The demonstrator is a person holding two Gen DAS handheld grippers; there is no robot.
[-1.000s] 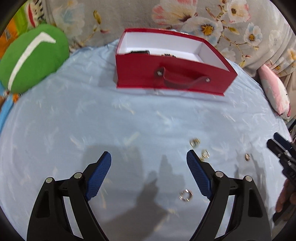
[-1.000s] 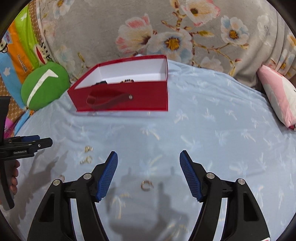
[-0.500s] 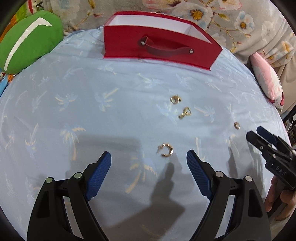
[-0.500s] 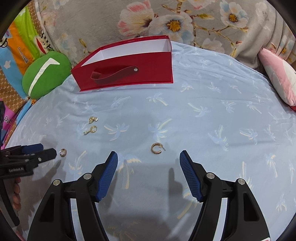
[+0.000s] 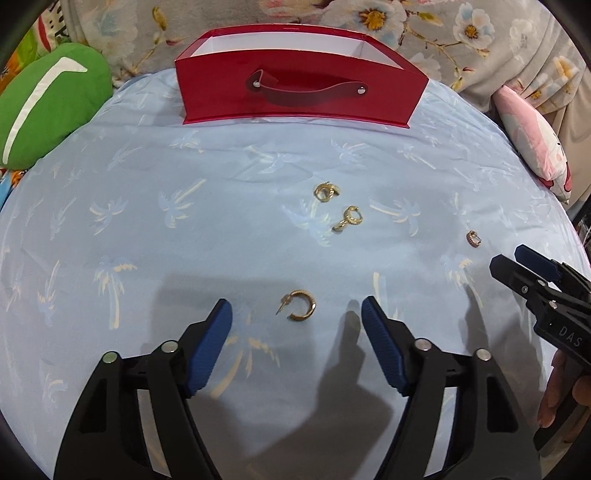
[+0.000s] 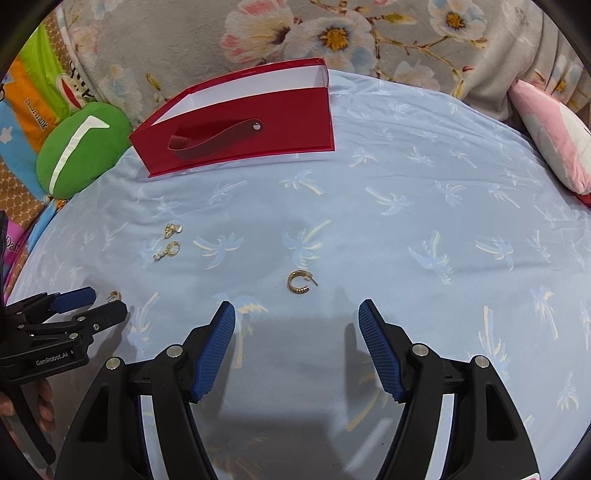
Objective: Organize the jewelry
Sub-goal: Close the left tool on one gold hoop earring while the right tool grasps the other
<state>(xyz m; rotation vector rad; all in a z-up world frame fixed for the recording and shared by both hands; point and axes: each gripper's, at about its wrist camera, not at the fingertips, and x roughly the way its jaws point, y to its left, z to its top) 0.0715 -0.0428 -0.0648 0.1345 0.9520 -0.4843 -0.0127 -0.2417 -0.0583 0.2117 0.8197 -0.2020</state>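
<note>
A red box (image 5: pixel 295 92) with a strap handle stands at the far side of the light blue sheet (image 5: pixel 147 240); it also shows in the right wrist view (image 6: pixel 240 125). My left gripper (image 5: pixel 296 321) is open, just short of a gold hoop earring (image 5: pixel 300 304). My right gripper (image 6: pixel 296 317) is open, just short of another gold hoop earring (image 6: pixel 300 282). Two gold drop earrings (image 5: pixel 338 206) lie farther on, also in the right wrist view (image 6: pixel 170 240). A small ring-like earring (image 5: pixel 474 239) lies near the other gripper's tip.
A green cushion (image 5: pixel 44 114) lies at the far left. A pink pillow (image 5: pixel 532 140) lies at the far right. A floral blanket (image 6: pixel 332 33) runs behind the box. Each gripper shows at the edge of the other's view.
Both grippers have moved back and lower toward the sheet; the box now looks farther and the hoop earrings sit between the fingertips. Both stay open.
</note>
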